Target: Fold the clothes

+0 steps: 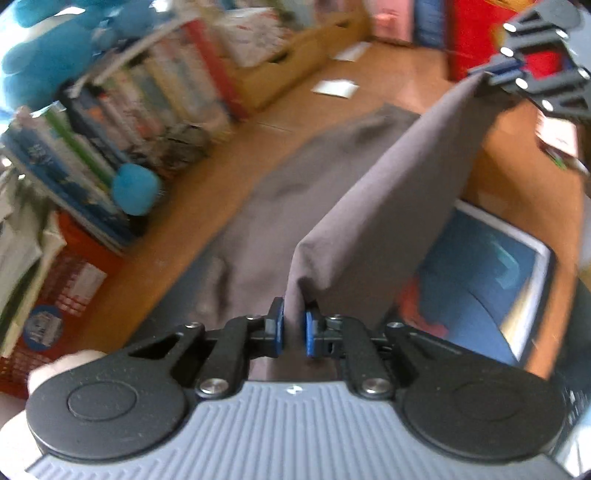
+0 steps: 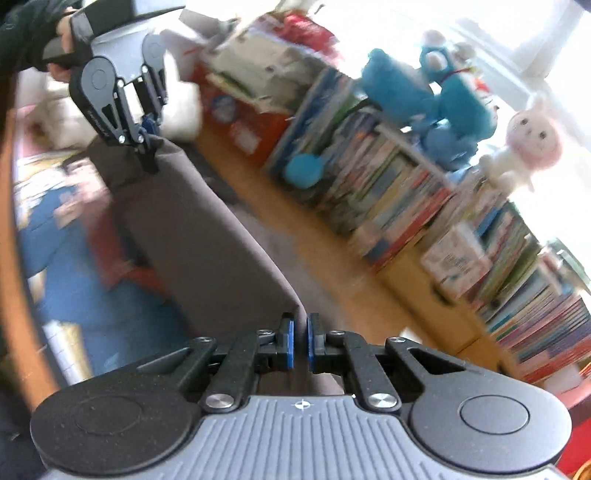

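My left gripper (image 1: 294, 325) has a ribbed grey body with a small crosshair mark at its front edge, two round black discs at the sides and black linkage arms pinned with silver screws. Its fingers (image 1: 275, 326) are black with blue pads. My right gripper (image 2: 300, 341) is built the same way. In the right wrist view I see my left hand (image 2: 64, 44) in a dark fingerless glove, below a dark sleeve (image 2: 26, 29).

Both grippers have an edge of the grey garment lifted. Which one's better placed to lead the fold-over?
Probably neither alone. The left gripper and right gripper each pinch one end of the raised edge of the grey garment, which is taut between them, the rest lying on the wooden surface. Move both together.
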{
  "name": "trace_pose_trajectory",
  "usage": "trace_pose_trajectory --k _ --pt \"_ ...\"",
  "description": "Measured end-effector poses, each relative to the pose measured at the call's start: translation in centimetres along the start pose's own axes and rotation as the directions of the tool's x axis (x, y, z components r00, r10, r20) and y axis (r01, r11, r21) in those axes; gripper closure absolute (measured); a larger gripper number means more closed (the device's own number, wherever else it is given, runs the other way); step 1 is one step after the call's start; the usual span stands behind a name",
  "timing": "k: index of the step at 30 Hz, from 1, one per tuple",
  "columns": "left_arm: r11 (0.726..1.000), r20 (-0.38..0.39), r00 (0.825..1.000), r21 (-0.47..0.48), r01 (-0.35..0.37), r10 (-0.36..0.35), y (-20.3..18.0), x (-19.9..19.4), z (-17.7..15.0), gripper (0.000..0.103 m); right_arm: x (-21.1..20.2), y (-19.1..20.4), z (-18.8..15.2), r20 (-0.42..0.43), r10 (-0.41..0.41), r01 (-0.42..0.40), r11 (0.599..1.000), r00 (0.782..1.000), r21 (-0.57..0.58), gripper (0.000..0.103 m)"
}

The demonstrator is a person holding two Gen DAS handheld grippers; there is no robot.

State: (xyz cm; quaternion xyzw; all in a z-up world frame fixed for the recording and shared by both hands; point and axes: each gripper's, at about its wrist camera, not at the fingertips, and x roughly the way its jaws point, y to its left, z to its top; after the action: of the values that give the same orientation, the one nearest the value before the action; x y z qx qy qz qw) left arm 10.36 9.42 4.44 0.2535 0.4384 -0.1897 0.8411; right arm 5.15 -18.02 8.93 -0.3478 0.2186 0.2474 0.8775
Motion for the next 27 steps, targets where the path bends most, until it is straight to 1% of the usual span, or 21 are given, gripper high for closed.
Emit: trace_pose_trajectory --k 4,6,9,11,13,16,17,18,19,21,22,23,24,25,26,27 --pt "0.997 -0.015 0.999 -0.049 -0.052 0.051 3.1 2.6 4.0 0.092 4.8 -2.1 1.8 0.029 -0.050 0.050 0.999 0.998 0.017 0.095" --pt "0.993 -0.032 0.998 -0.100 -0.064 0.062 5.3 4.2 5.6 0.092 7.8 -3.6 2.5 0.033 -0.055 0.054 0.998 0.998 0.039 0.095" --pt "0.985 -0.069 0.996 -0.159 -0.062 0.051 7.3 7.1 6.5 0.091 12.9 -5.6 2.4 0.005 -0.040 0.040 0.995 0.999 0.089 0.095" --pt "0.979 -0.095 0.994 -0.194 -0.062 0.044 8.2 9.4 6.6 0.090 16.4 -6.5 1.7 -0.027 -0.026 0.030 0.990 0.999 0.137 0.095" --pt "0.972 -0.117 0.992 -0.226 -0.064 0.039 8.9 11.7 6.6 0.085 19.5 -6.8 0.7 -0.057 -0.004 0.015 0.982 0.998 0.188 0.095" --pt "0.959 -0.134 0.991 -0.277 -0.052 0.015 9.6 13.8 5.6 0.075 23.7 -6.8 -1.1 -0.094 0.027 0.000 0.963 0.995 0.270 0.094" --pt "0.951 -0.132 0.991 -0.307 -0.037 -0.004 10.1 14.4 5.3 0.071 24.6 -6.6 -1.8 -0.105 0.036 -0.004 0.957 0.994 0.290 0.093" --pt "0.939 -0.131 0.991 -0.344 -0.030 -0.016 10.7 14.8 4.9 0.061 25.5 -6.3 -2.4 -0.117 0.045 -0.007 0.951 0.992 0.308 0.092" --pt "0.927 -0.127 0.992 -0.374 -0.029 -0.020 11.1 14.8 4.5 0.055 25.6 -5.9 -3.1 -0.104 0.034 0.001 0.947 0.994 0.321 0.092" --pt "0.902 -0.099 0.994 -0.431 -0.003 -0.044 12.3 14.4 3.5 0.054 25.5 -5.5 -4.1 -0.070 0.012 0.013 0.937 0.997 0.349 0.089" --pt "0.888 -0.086 0.995 -0.459 0.010 -0.056 13.0 14.0 3.0 0.053 25.4 -5.7 -4.2 -0.068 0.013 0.012 0.931 0.998 0.364 0.085" --pt "0.879 -0.075 0.995 -0.476 0.015 -0.058 13.4 13.5 2.7 0.053 25.1 -6.2 -4.3 -0.077 0.008 0.023 0.921 0.997 0.389 0.071" --pt "0.873 -0.065 0.997 -0.488 0.010 -0.048 13.8 12.8 2.3 0.052 24.6 -6.5 -4.3 -0.087 -0.006 0.042 0.909 0.996 0.415 0.052" --pt "0.866 -0.054 0.998 -0.500 0.002 -0.033 14.1 12.0 1.9 0.051 23.8 -7.2 -4.3 -0.078 -0.030 0.062 0.889 0.997 0.454 0.042" --pt "0.859 -0.046 0.999 -0.512 -0.016 -0.009 14.3 11.1 1.6 0.051 22.7 -7.9 -4.3 -0.045 -0.043 0.060 0.866 0.998 0.496 0.031" --pt "0.853 -0.037 0.999 -0.520 -0.045 0.030 14.5 10.1 1.4 0.051 21.5 -8.6 -4.3 -0.008 -0.055 0.050 0.842 0.998 0.537 0.029"
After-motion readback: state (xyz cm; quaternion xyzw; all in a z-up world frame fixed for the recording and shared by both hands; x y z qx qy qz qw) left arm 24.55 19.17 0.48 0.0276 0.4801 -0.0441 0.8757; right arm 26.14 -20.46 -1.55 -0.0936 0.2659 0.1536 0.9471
